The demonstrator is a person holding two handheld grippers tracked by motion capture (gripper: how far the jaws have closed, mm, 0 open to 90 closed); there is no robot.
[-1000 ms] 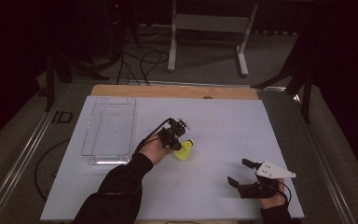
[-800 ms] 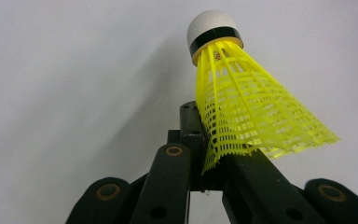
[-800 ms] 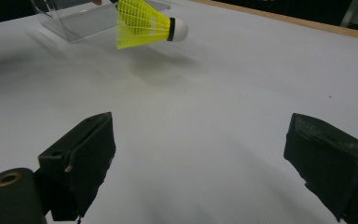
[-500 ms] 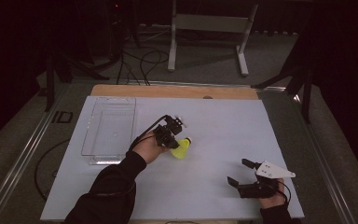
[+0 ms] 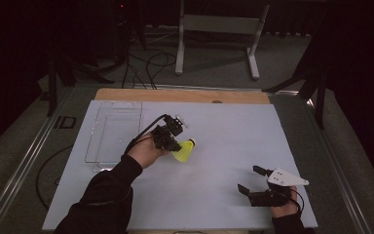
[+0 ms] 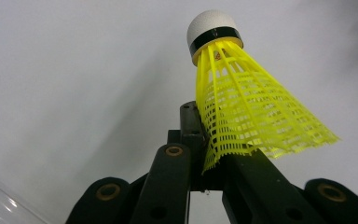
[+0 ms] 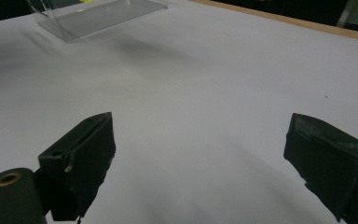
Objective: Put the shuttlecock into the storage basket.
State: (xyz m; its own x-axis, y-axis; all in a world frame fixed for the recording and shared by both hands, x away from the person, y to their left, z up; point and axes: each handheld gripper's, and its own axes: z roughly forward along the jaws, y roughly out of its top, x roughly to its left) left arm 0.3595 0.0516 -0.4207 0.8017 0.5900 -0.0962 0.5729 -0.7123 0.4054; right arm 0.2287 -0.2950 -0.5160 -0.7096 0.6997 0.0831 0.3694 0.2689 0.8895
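hidden: shuttlecock skirt's lower rim, behind jaws | cut off: clear tray, top edge

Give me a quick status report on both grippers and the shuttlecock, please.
Left gripper shut on the yellow shuttlecock, pinching its skirt edge, cork tip pointing away. Right gripper open, holding nothing, near the table's edge. Clear tray beside the left hand; nothing in between.

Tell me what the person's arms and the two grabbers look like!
Both arms wear dark sleeves. The left gripper is black, with a black cable looping from it. The right gripper is black too, with two chunky black jaws and a light grey three-cornered plate on top.
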